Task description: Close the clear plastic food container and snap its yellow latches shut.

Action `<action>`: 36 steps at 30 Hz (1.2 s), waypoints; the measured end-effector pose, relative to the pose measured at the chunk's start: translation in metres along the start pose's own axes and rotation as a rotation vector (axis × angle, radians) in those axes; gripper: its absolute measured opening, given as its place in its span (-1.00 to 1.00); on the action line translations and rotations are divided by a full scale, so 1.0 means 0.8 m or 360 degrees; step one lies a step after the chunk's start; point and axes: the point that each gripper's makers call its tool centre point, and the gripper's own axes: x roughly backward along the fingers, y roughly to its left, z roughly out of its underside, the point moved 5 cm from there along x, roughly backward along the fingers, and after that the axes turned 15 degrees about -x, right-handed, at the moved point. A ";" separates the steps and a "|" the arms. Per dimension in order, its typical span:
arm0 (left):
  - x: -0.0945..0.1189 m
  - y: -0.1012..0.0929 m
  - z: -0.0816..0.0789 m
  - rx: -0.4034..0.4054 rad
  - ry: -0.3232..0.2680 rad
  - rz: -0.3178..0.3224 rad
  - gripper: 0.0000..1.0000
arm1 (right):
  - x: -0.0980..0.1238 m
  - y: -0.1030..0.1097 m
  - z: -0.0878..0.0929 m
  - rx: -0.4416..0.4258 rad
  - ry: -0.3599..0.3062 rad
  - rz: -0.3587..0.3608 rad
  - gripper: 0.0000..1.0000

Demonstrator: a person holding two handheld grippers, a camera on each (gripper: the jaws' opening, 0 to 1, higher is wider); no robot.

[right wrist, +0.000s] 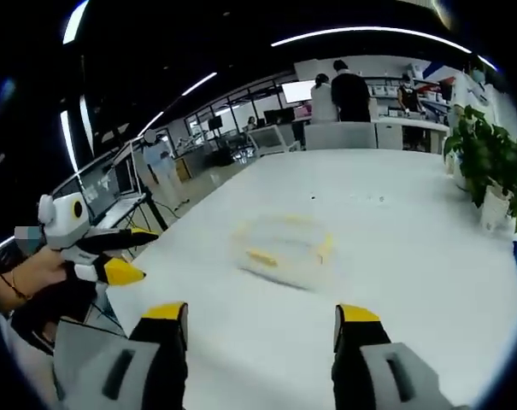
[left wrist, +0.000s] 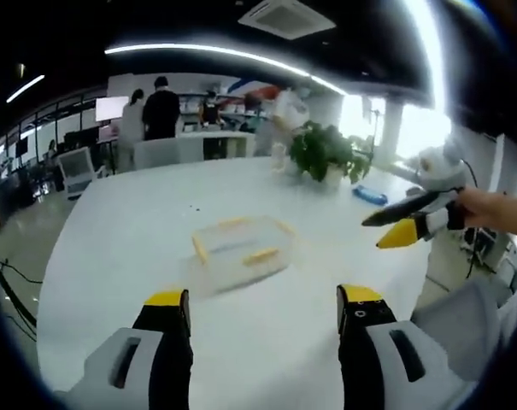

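Left claw (left wrist: pixel 263 309) agape (empty); right claw (right wrist: pixel 261 325) agape; container (left wrist: pixel 241 248) untouched

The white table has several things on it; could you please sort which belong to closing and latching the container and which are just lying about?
For the job:
- clear plastic food container with yellow latches
- left gripper, open
- right gripper, open

Just lying about:
- potted plant
- blue object beside the plant
- white table itself
- people and desks behind
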 end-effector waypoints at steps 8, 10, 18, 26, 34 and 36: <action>0.013 -0.010 0.003 0.0008 -0.0019 -0.0013 0.37 | 0.007 0.007 0.004 0.0051 -0.0018 0.0000 0.39; 0.015 -0.012 0.003 -0.0003 -0.0020 -0.0019 0.38 | 0.007 0.005 0.009 0.0067 -0.0008 0.0008 0.39; 0.020 -0.012 0.006 0.0003 -0.0032 -0.0029 0.38 | 0.014 -0.004 0.020 0.0035 -0.0043 0.0060 0.50; 0.024 -0.006 0.014 -0.0010 0.0010 -0.0060 0.40 | 0.015 -0.003 0.031 -0.0010 -0.0013 0.0035 0.52; 0.023 -0.007 0.016 0.0044 -0.0001 -0.0082 0.40 | 0.016 -0.005 0.034 -0.0072 -0.0041 0.0042 0.56; 0.023 -0.008 0.016 0.0052 -0.0002 -0.0082 0.40 | 0.016 -0.005 0.034 -0.0075 -0.0039 0.0038 0.55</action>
